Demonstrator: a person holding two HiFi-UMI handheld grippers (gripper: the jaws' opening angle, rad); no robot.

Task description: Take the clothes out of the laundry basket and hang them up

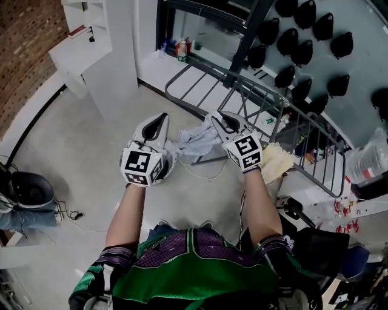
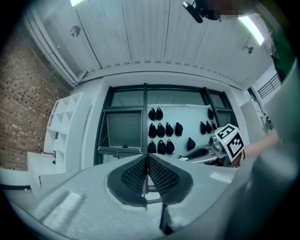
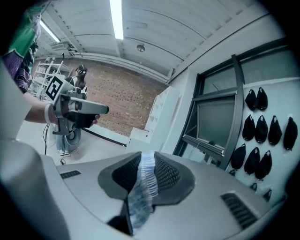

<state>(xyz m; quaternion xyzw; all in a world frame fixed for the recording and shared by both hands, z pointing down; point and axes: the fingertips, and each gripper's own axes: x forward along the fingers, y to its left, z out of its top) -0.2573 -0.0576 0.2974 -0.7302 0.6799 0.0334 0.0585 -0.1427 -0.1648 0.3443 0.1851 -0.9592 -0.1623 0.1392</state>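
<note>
Gripping: the right gripper [image 3: 147,161] was clamped on a pale blue-grey cloth [image 3: 142,190], whose ribbed edge stood up between the dark pads.
Left gripper: the left gripper [image 2: 147,161] had its jaws pressed together, and its own view showed no fabric between them.
Cloth position: in the head view it hung bunched in the air between the two raised grippers. One end was at the right gripper's tips and the other reached just beside the left gripper's body.
Floor: the floor [image 1: 91,157] was pale grey and smooth and lay well below the cloth. A thin cable trailed across it at the left.
Drying rack: the drying rack [image 1: 254,100] was made of grey metal bars. It stood just ahead of the grippers, with one wing slanting down to the right.
Yellow cloth: a yellow cloth [image 1: 276,160] lay near the rack, close by the right gripper's marker cube.
Window: the window [image 2: 124,129] was dark-framed and was set in the far wall, with small bottles [image 1: 182,49] on the sill.
Far wall: rows of black teardrop shapes [image 1: 303,18] were fixed to a pale panel.
Side wall: a brick wall [image 3: 126,105] ran along the left, with white shelving [image 1: 91,42] at its corner.
Ceiling: the ceiling [image 2: 154,33] was white and panelled and carried a strip light [image 3: 116,18].
Person: a green and purple jersey [image 1: 194,260] showed at the bottom of the head view.
</note>
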